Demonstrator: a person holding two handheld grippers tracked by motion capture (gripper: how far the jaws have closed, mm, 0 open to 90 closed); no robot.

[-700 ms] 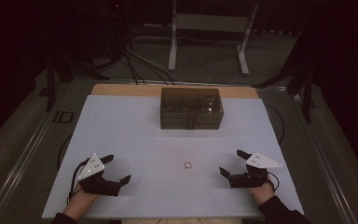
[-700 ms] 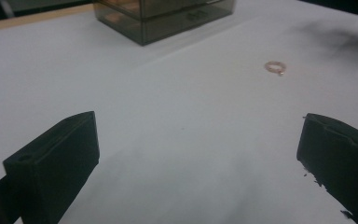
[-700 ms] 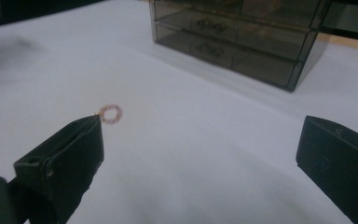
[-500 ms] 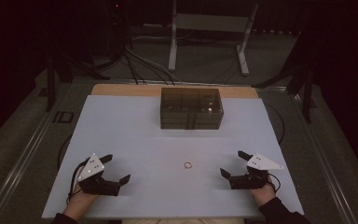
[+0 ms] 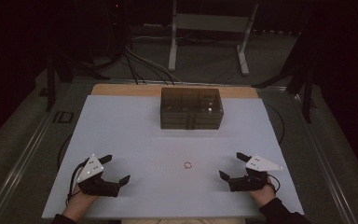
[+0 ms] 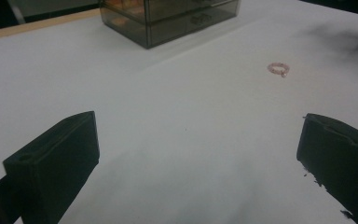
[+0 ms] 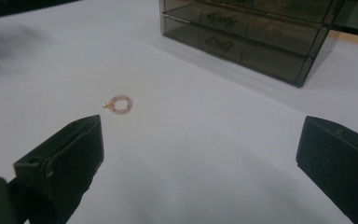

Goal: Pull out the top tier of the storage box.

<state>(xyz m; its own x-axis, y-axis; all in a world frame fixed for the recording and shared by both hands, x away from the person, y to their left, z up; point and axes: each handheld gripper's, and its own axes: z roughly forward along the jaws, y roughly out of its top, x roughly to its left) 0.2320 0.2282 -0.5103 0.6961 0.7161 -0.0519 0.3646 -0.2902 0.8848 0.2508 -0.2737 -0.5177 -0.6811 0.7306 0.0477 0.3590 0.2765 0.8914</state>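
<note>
Left claw [image 5: 114, 169]: near-left part of the surface, held in a hand coming in from the bottom edge of the high view. Jaws spread wide, nothing between them. Grey three-cornered plate on top, cable trailing off to the left.
Left claw, own view [image 6: 196, 154]: two black jaws far apart, bare white between them; ring ahead and to the right, organizer at top.
Surface [image 5: 135, 140]: white sheet over a wood board, a strip of wood showing along the far edge.
Bead ring [image 5: 188, 164]: small pinkish ring of beads lying flat on the surface, between the two claws, a bit nearer the right one. Apart from both, touching neither. A tiny pale charm sits on its edge in the right gripper view [image 7: 120, 104].
Drawer organizer [image 5: 192, 108]: smoky see-through box with small drawers, standing at the far middle of the surface, well apart from the ring and from both claws. Drawers look pushed in; contents too dim to tell.
Right claw [image 5: 232, 167]: near-right part of the surface, hand and dark sleeve below it. Jaws wide apart, nothing held. Grey plate on top.
Right claw, own view [image 7: 198, 154]: jaws far apart over bare white, ring ahead toward the left jaw, organizer upper right.
</note>
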